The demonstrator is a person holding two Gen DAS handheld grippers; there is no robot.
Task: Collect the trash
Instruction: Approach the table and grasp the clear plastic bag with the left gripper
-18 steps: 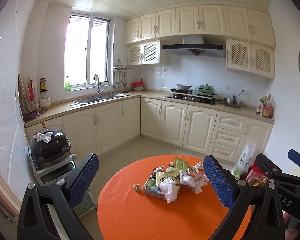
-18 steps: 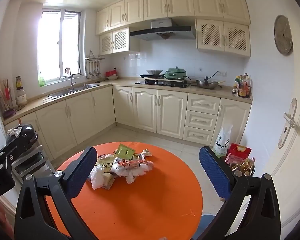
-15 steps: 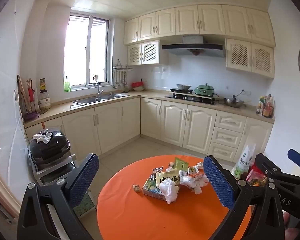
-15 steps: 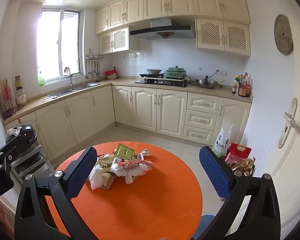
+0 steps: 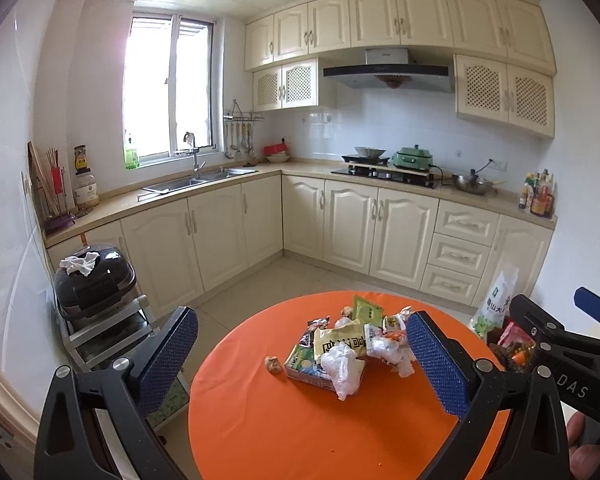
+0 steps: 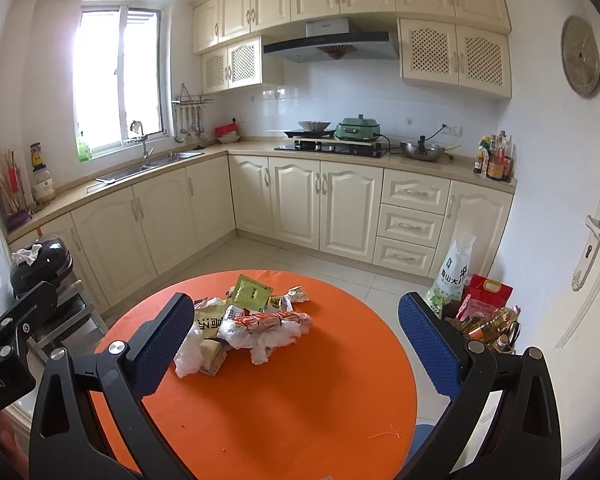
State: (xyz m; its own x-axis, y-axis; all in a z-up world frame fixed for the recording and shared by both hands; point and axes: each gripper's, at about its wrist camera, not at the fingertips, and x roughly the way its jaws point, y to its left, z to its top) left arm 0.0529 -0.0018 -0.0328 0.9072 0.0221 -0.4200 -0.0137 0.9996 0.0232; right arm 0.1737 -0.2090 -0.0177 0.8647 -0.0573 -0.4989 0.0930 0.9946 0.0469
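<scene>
A pile of trash (image 5: 348,352) lies on the round orange table (image 5: 280,432): snack wrappers, a flat carton, crumpled white plastic and a small crumpled scrap (image 5: 274,364) to its left. The pile also shows in the right wrist view (image 6: 248,320) on the table (image 6: 300,400). My left gripper (image 5: 300,356) is open and empty, held above the table's near side, short of the pile. My right gripper (image 6: 296,340) is open and empty, also above the table near the pile. The right gripper's body (image 5: 556,348) shows at the right of the left wrist view.
A black appliance (image 5: 94,280) with a white rag sits on a metal stand left of the table. A rice bag (image 6: 454,272) and food packages (image 6: 486,300) stand on the floor by the right wall. Cream kitchen cabinets (image 5: 340,224) run along the back.
Both grippers have crept slightly toward the table and the pile. Both stay open and empty.
</scene>
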